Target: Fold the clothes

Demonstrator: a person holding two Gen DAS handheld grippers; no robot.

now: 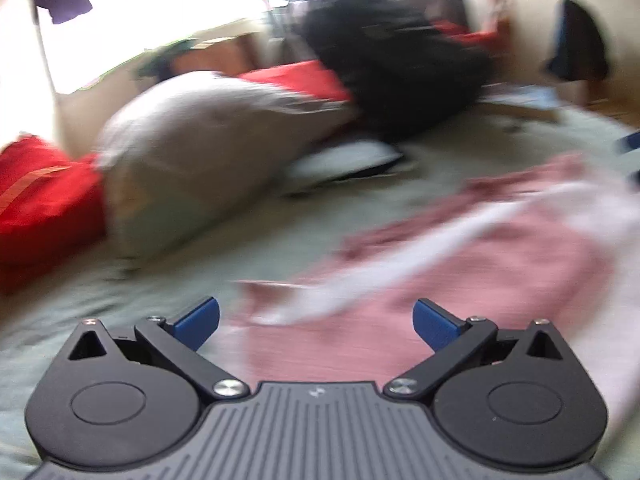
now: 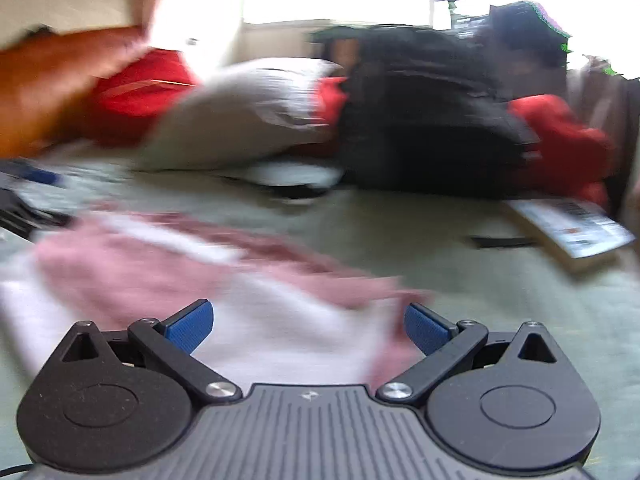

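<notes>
While both views smear with blur, the left tool (image 1: 316, 322) hangs spread wide, gripping nothing, and the right tool (image 2: 308, 326) is spread too; the pink-and-white garment (image 1: 480, 264) lies rumpled on the green bed sheet (image 1: 100, 312), just ahead of both.

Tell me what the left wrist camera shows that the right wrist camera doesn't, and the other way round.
Only the left wrist view shows a dark garment hanging on the wall. Only the right wrist view shows a printed booklet lying on the bed. Both show the pink and white garment on the green sheet, a grey pillow, red bedding and an open gripper, holding nothing.
</notes>
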